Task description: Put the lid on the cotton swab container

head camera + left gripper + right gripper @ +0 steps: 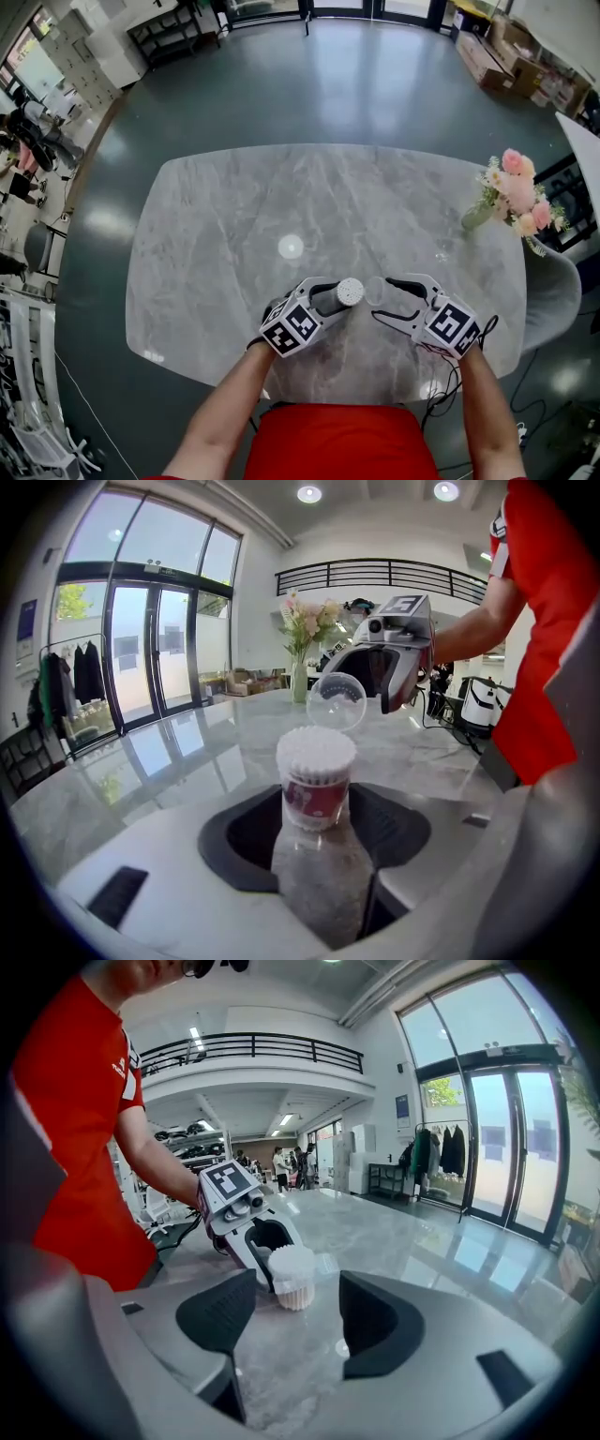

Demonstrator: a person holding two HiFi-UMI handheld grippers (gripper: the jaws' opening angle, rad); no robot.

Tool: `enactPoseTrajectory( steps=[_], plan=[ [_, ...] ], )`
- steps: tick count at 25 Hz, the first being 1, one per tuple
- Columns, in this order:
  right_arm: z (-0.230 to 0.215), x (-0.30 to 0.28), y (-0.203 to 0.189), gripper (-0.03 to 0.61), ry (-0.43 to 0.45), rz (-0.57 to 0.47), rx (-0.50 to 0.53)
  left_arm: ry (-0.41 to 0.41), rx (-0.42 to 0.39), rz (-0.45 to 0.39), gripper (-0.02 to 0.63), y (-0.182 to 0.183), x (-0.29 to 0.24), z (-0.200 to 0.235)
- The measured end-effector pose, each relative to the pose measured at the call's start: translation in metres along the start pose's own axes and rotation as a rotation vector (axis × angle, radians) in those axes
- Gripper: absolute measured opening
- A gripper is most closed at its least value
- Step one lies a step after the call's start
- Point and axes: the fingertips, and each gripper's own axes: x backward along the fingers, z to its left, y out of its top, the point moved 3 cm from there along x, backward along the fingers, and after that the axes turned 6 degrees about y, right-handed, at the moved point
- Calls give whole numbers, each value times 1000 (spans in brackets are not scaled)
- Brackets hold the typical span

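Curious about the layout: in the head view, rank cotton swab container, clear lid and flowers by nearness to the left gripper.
1. Cotton swab container, held in the left gripper.
2. Clear lid, just right.
3. Flowers, far right.

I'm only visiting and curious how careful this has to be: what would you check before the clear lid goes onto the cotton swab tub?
1. Cotton swab container clamped in the left gripper: ok.
2. Container mouth uncovered, swabs showing: ok.
3. Clear lid held off the table by the right gripper: ok.
4. Lid's open side facing the swabs: cannot tell, it is see-through.
5. Lid seated on the mouth: not ok, close but not on.
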Motion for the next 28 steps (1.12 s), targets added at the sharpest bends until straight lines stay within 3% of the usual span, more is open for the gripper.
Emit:
enactPoseTrajectory(
  steps=[3,18,22,24,28],
  plan=[
    [1,-3,10,256,12,-11,21,-4,-1,-9,258,1,-1,1],
    [14,-57,37,256,75,81,104,-12,2,-18,258,1,-2,1],
    [14,-68,35,253,52,148,126,-9,8,-16,258,1,-3,0],
    [14,-71,33,218,24,192,165,-6,10,-16,258,2,-4,-1],
    [18,-75,32,215,-27,274,266,6,17,-13,258,2,-4,-1]
  ],
)
